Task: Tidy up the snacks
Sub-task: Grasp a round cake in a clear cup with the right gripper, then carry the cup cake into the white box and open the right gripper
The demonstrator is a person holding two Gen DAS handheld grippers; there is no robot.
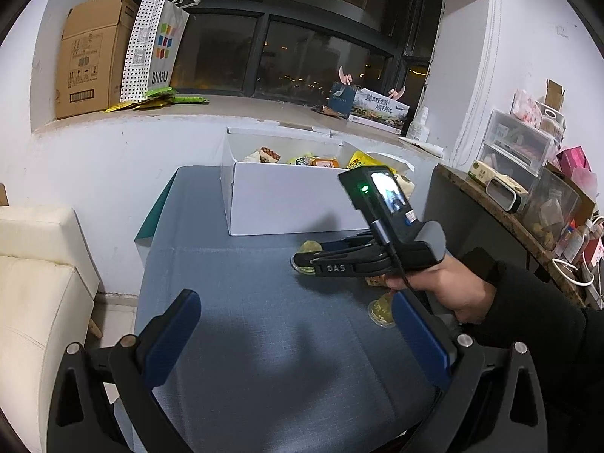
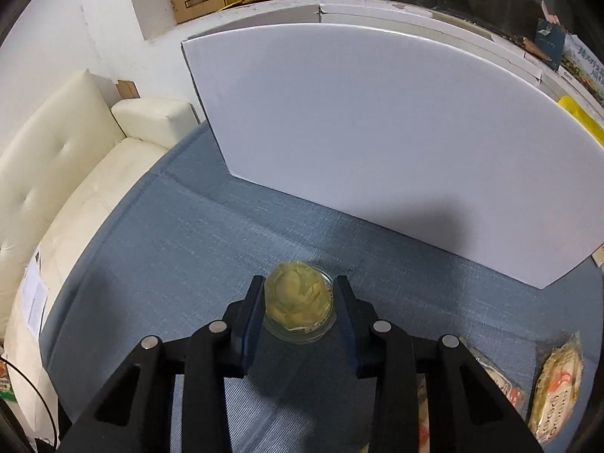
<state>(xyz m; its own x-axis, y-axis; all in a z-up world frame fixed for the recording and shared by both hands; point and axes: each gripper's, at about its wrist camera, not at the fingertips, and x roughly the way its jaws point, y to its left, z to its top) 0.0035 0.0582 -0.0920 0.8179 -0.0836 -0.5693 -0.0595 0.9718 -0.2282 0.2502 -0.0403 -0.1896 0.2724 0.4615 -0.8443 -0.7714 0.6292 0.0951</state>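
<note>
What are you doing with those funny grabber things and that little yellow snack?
A person is tidying snacks into the white box on the blue table. The right hand-held gripper sits around a round yellow pastry in a clear cup, its fingers on either side, down at the table. The left hand-held gripper is open and holds nothing. More wrapped snacks wait on the table.

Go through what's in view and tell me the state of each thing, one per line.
Right gripper: closed around the round pastry.
Round pastry: wrapped, on the blue tablecloth.
Left gripper: open, empty.
White box: open, snacks inside.
Second pastry: on the cloth, ungripped.
</note>
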